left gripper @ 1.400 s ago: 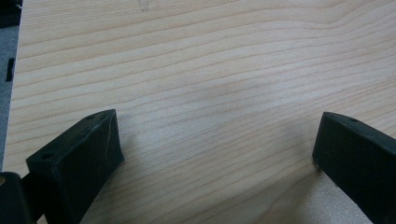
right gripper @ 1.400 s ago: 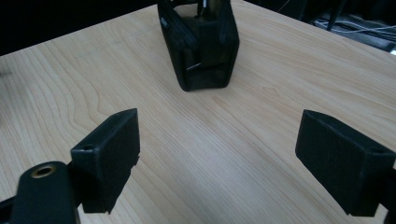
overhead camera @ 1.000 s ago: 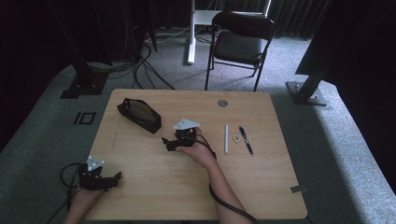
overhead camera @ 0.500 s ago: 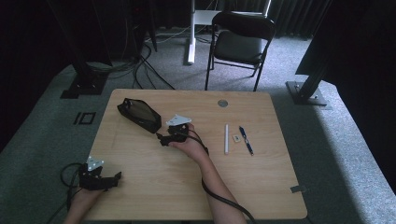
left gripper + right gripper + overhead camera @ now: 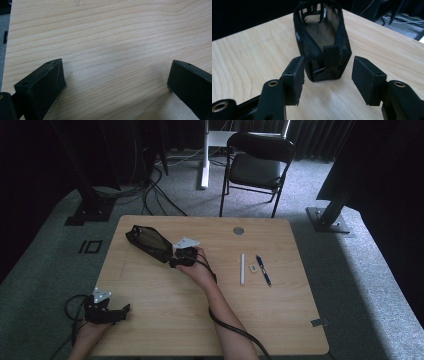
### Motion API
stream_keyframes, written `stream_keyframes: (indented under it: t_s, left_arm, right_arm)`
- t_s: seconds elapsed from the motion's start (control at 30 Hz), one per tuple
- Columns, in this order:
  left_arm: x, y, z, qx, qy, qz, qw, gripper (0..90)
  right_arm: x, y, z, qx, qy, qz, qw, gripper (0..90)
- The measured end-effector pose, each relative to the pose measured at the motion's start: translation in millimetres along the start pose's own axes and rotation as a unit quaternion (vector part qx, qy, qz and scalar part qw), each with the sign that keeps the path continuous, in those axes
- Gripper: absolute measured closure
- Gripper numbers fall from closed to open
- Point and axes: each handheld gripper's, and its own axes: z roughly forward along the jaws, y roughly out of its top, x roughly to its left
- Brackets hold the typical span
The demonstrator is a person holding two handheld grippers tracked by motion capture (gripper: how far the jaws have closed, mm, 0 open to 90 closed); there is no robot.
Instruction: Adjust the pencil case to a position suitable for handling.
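A black mesh pouch (image 5: 149, 241) lies open-topped on the wooden table (image 5: 280, 320), left of the middle. My right gripper (image 5: 173, 260) points at its near end. In the right gripper view the pouch's end (image 5: 322, 37) sits between the two black pads (image 5: 293, 77), and a gap shows on each side of it. The jaws have just been closing, and they do not press on the pouch. My left gripper (image 5: 125, 309) rests at the front left corner of the table. Its jaws (image 5: 116, 75) stand wide apart over bare wood with nothing between them.
A white stick (image 5: 243, 268), a small pale tag (image 5: 253, 268) and a dark pen (image 5: 263, 270) lie side by side to the right of the middle. A round grommet (image 5: 238, 230) sits near the far edge. A folding chair (image 5: 260, 162) stands beyond the table.
My right gripper has moved left and away from the person, up to the pouch's end, and its jaws have narrowed. The left gripper has kept still.
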Motion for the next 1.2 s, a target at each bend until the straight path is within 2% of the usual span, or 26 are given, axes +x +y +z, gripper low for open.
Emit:
stream_keyframes:
  t_s: [0.23,0.3,0.57,0.63,0.7,0.9,0.93,1.0,1.2]
  left_arm:
    - [0.0,0.0,0.0,0.0,0.0,0.0,1.0,1.5]
    - [0.0,0.0,0.0,0.0,0.0,0.0,1.0,1.5]
    - [0.1,0.0,0.0,0.0,0.0,0.001,1.0,1.5]
    - [0.1,0.0,0.0,0.0,0.0,0.001,1.0,1.5]
    - [0.1,0.0,0.0,0.0,0.0,0.001,1.0,1.5]
    - [0.1,0.0,0.0,0.0,0.0,0.001,1.0,1.5]
    - [0.1,0.0,0.0,0.0,0.0,0.001,1.0,1.5]
    - [0.1,0.0,0.0,0.0,0.0,0.001,1.0,1.5]
    - [0.1,0.0,0.0,0.0,0.0,0.001,1.0,1.4]
  right_arm:
    - [-2.2,5.0,8.2,-0.007,-0.006,0.014,0.9999,49.0]
    - [-2.8,6.2,10.7,-0.003,-0.008,0.011,0.9999,50.1]
    - [-4.0,4.4,23.1,0.007,-0.009,0.024,0.9996,54.7]
    - [-3.2,4.2,25.7,0.002,-0.007,0.036,0.9993,55.4]
    - [-2.5,4.6,27.3,0.003,-0.009,0.033,0.9994,57.2]
    - [-2.9,7.1,29.4,0.008,-0.012,0.032,0.9994,70.9]
    - [-2.4,7.0,29.1,0.012,-0.016,0.023,0.9995,71.9]
    - [-2.5,7.1,27.8,0.015,-0.015,0.031,0.9993,72.8]
    - [-2.3,5.2,22.2,0.02,-0.009,0.029,0.9993,73.1]
